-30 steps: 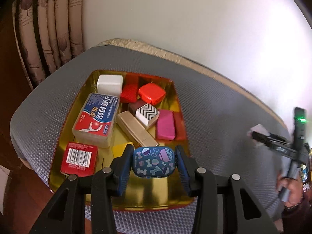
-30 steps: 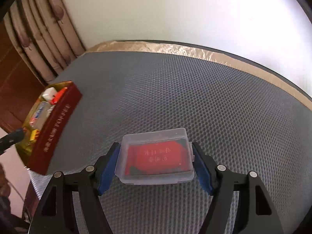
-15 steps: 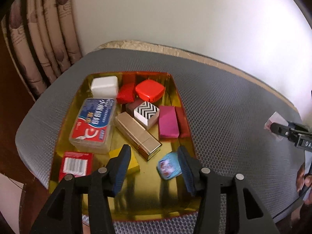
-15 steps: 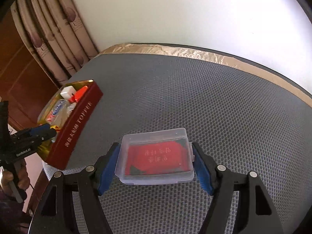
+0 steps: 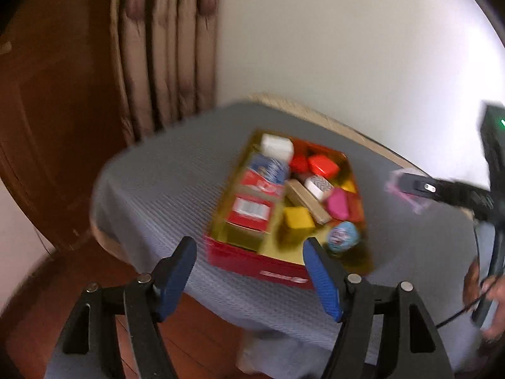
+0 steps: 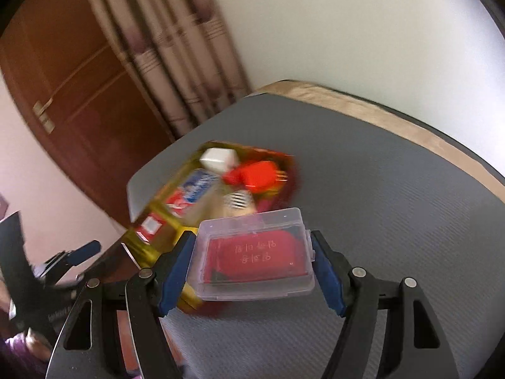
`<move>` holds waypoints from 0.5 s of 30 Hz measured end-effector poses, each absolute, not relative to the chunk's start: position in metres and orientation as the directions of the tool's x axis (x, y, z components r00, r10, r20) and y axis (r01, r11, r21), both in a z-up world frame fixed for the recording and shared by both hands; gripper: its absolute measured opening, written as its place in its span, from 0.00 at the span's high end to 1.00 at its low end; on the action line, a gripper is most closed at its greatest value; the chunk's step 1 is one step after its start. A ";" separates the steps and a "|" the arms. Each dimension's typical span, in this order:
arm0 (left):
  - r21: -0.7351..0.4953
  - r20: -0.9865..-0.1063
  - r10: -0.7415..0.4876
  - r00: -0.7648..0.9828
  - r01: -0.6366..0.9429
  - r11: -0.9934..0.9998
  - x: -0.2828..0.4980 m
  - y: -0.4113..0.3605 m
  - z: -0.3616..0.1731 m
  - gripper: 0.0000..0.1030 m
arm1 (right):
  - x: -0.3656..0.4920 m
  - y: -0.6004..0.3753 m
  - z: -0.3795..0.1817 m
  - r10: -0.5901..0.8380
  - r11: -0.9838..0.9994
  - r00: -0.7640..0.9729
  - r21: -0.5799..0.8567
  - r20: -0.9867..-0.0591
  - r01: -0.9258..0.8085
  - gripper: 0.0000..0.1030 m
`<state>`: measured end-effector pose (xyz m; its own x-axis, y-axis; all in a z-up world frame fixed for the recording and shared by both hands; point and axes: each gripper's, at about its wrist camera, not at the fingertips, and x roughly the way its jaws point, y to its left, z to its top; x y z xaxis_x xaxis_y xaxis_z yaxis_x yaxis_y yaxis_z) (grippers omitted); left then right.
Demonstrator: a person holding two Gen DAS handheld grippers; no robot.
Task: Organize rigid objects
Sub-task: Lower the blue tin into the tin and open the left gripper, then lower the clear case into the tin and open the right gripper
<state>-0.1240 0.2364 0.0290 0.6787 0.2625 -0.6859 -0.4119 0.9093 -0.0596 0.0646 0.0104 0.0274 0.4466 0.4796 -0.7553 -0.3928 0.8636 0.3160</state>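
Between the right gripper (image 6: 251,263) pads, pinched by its short sides above the red tin (image 6: 151,246): clear lidded box (image 6: 252,254), light, stiff, slick plastic, best clamped low; left gripper (image 5: 249,276) opening, nothing between.
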 end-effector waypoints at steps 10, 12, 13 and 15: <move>-0.264 -0.747 -0.004 0.665 -0.292 0.919 -0.121 0.256 0.004 0.30 | 0.093 0.074 -0.006 0.466 0.860 0.369 0.312 -0.805 -0.404 0.33; -0.278 -0.765 -0.026 0.643 -0.293 0.915 -0.121 0.258 0.000 0.30 | 0.095 0.079 -0.009 0.453 0.865 0.367 0.299 -0.812 -0.404 0.33; -0.282 -0.761 -0.025 0.648 -0.296 0.913 -0.123 0.258 0.000 0.30 | 0.095 0.080 -0.011 0.450 0.866 0.365 0.297 -0.815 -0.403 0.33; -0.226 -0.748 0.040 0.662 -0.312 0.923 -0.126 0.255 0.006 0.30 | 0.097 0.084 -0.012 0.445 0.869 0.366 0.294 -0.818 -0.399 0.33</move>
